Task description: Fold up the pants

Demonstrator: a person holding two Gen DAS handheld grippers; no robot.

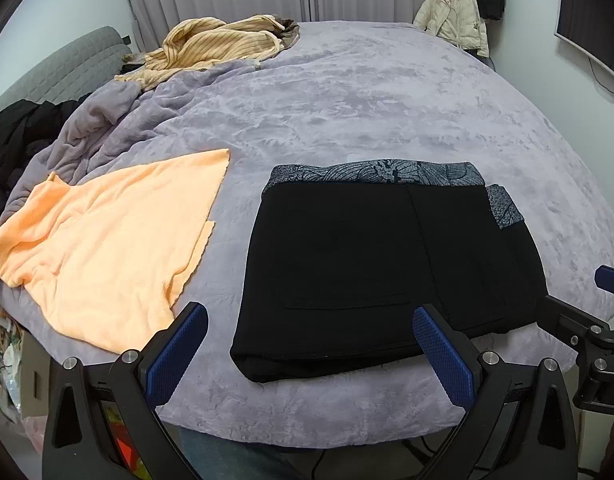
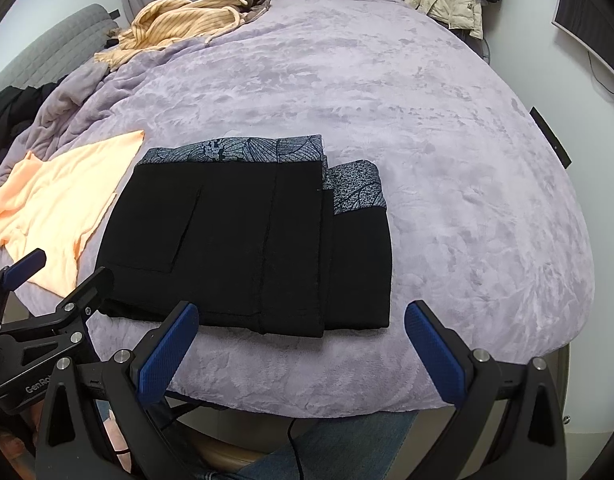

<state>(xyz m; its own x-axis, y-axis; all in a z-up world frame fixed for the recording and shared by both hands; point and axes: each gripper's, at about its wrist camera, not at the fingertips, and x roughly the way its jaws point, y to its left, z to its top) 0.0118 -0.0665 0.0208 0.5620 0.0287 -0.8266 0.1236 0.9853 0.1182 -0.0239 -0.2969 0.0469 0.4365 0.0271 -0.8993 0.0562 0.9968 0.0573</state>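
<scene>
Two views, both tools: each looks down on the same bed from its near edge.
Left wrist view, pants: the black pants lie folded into a flat block on the purple bed cover, patterned waistband at the far edge, fold at the near edge.
Left wrist view, tool: the left gripper hangs above the near edge of the block, jaws spread wide, holding nothing; its right pad overlaps the cloth in the picture, contact unclear.
Left wrist view, neighbours: an orange cloth lies just beside the pants, and a striped garment well apart at the far side.
Right wrist view, pants: a second layer with its own patterned strip juts out on the right of the block, so the edges do not line up.
Right wrist view, tool: the right gripper is near the front right corner, jaws spread, empty.
Step in hand: judged near the end, folds made and both tools released.
Next move: likely squaring the jutting layer, or one last fold; that calls for pinching all layers together.
</scene>
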